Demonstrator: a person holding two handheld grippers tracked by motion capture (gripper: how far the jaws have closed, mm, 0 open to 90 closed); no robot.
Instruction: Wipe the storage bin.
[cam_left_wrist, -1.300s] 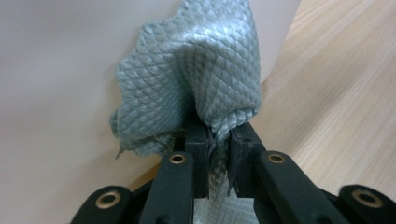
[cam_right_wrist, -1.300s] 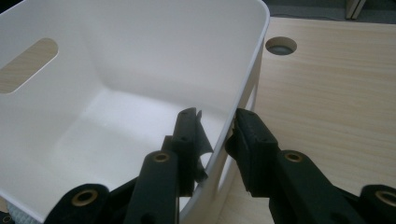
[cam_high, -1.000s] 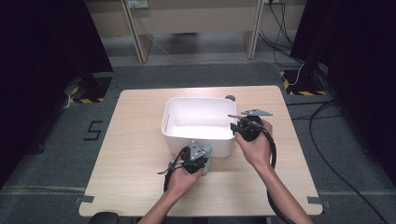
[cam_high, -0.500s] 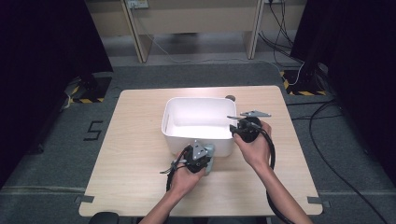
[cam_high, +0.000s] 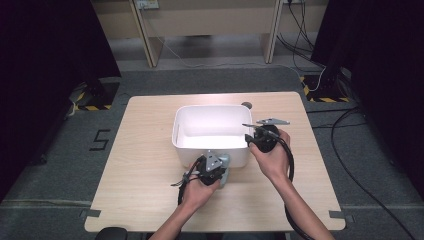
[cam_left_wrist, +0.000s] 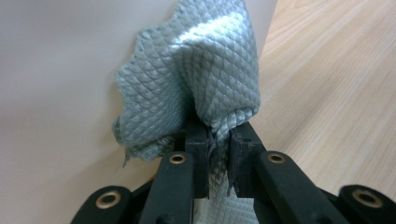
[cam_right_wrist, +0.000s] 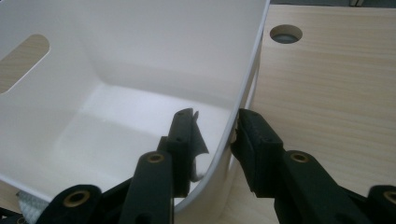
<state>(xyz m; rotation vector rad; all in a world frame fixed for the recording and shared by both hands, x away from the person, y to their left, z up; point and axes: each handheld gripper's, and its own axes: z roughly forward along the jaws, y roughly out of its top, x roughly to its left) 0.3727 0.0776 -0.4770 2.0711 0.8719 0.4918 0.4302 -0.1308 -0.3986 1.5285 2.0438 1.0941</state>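
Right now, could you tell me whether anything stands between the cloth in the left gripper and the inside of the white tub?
Yes: the tub's near wall. The left gripper pinches the grey-green cloth against the outside of that wall, below the rim. The right gripper straddles the tub's right-hand rim, its jaws having just been opening.

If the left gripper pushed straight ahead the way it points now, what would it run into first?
Most likely the white bin's outer wall. The left gripper is shut on a grey-green quilted cloth, and the cloth already lies bunched against that wall, so cloth would press into it first. Depth is hard to judge.
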